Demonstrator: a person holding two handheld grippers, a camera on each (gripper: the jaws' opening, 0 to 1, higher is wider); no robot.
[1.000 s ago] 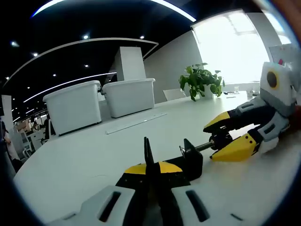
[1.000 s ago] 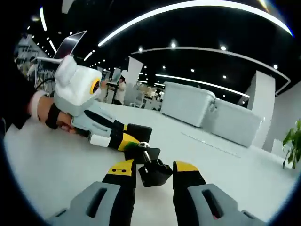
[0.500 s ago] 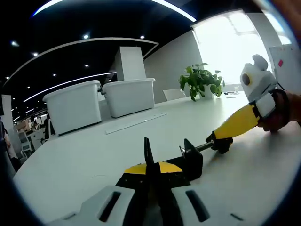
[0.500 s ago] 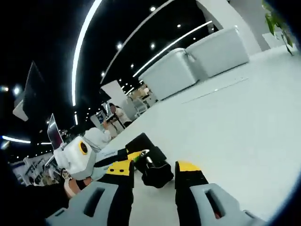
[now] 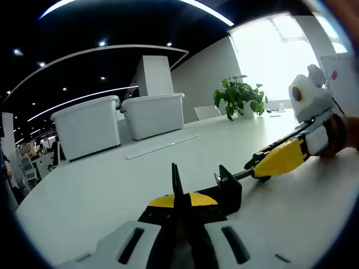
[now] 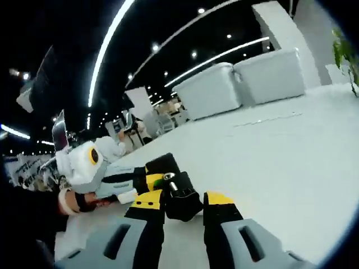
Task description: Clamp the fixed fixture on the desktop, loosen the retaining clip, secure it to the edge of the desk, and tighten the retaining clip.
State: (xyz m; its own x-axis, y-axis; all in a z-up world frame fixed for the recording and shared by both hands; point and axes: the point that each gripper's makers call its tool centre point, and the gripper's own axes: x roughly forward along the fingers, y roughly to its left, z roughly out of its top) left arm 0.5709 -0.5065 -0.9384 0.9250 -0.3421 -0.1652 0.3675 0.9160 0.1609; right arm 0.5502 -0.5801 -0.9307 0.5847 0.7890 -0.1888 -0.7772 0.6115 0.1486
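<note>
Loosening step in hand. Left claw (image 5: 179, 203) closed on fixture (image 5: 227, 188) upon desk (image 5: 101, 190); right claw (image 6: 183, 203) grips screw knob (image 6: 180, 200). Next: rotate knob.

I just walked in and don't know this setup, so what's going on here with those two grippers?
A person is working a black clamp fixture lying on a white desk with a handheld gripper in each hand. The left gripper is shut on the fixture's body, holding it down. The right gripper has its yellow-tipped jaws around the knob at the end of the fixture's screw, apparently to turn it. The fixture is not yet at the desk's edge.
</note>
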